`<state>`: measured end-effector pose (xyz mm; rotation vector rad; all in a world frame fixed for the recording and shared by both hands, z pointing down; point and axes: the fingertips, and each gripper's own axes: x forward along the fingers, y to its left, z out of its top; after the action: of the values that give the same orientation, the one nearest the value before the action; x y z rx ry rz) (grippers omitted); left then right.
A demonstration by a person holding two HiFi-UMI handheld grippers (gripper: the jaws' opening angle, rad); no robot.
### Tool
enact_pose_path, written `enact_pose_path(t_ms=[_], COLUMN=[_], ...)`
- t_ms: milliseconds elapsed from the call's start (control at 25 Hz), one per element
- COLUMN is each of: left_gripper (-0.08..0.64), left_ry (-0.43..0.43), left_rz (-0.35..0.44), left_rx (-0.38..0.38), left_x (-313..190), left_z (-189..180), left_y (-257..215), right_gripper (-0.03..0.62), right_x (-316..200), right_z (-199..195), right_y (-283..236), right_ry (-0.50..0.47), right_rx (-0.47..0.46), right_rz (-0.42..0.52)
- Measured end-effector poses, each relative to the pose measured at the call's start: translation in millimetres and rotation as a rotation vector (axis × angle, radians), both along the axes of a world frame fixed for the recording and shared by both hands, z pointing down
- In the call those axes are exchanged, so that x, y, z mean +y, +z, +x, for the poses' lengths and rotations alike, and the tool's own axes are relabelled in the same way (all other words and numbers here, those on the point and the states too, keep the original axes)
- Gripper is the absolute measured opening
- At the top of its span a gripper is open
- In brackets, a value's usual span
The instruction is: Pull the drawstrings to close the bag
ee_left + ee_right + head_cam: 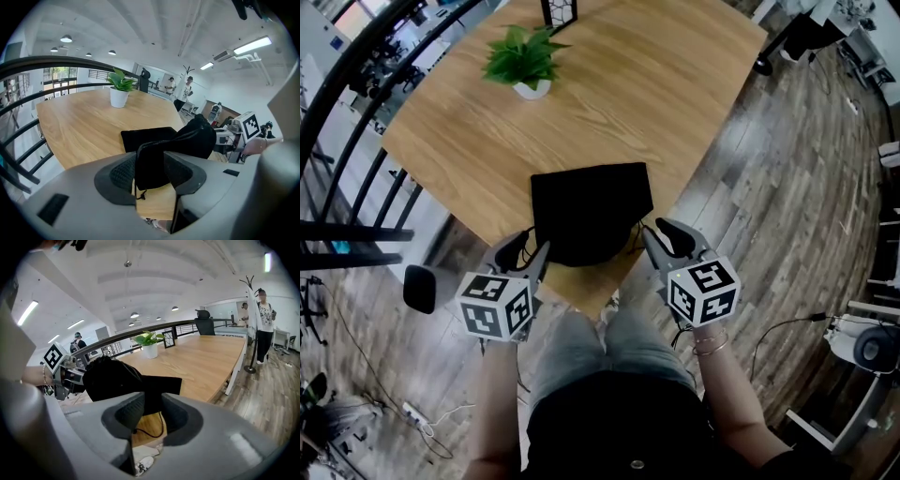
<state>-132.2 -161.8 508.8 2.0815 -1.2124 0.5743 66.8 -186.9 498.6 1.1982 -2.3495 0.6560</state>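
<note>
the bag (589, 211) lies at the near corner of the table (675, 84), flat end toward the middle, bunched mouth at the edge closest to the person

the left gripper (528, 251) sits just beside the mouth's left side, the right gripper (661, 236) just beside its right, both at the table's rim

both stand wide: black cloth lies in each gap, but the pads do not clamp it

a knotted cord end (142, 194) hangs under the cloth in the left gap, and a thin cord loop (149, 437) hangs in the right gap

past the bag the wood is bare and open, up to the far side and across to the right edge

the plant (523, 58) stands well apart, near the far left edge

a railing (356, 232) runs near the table's left side, while the right side opens onto floor (787, 216)

count: one bag, one plant, one table, two grippers, two bits of cord in sight
</note>
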Motion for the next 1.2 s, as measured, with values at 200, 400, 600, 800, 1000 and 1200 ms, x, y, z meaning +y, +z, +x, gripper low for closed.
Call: enact_pose_path(t_ms=[200,400,600,800,1000,1200], left_gripper=[0.187,0.189,0.189,0.189,0.189,0.187], left_ry=[0.006,-0.004,-0.011,-0.010,-0.003,0.004], left_rz=[0.040,0.092,0.168,0.228,0.293,0.365], left_rx=[0.001,0.029,0.036,0.060,0.066,0.088], left_x=[3.5,6.9,7.1,5.1,6.5,8.0], left_z=[-0.4,-1.8,-3.0,-0.2,7.5,14.5], left_y=[-15.4,-39.5,-71.9,-99.0,-124.6,-151.7], right_gripper=[0.112,0.112,0.112,0.112,0.112,0.052], right_x=[0.2,2.4,3.5,5.9,14.0,22.1], right_z=[7.7,6.9,2.5,-9.4,-20.2,-25.6], right_y=[-15.3,-43.8,-82.5,-114.5,-139.9,-169.0], right_ry=[0.018,0.017,0.017,-0.007,-0.043,-0.074], right_rx=[-0.029,-0.050,-0.089,-0.111,-0.122,-0.148], right_rz=[0.030,0.089,0.165,0.227,0.284,0.337])
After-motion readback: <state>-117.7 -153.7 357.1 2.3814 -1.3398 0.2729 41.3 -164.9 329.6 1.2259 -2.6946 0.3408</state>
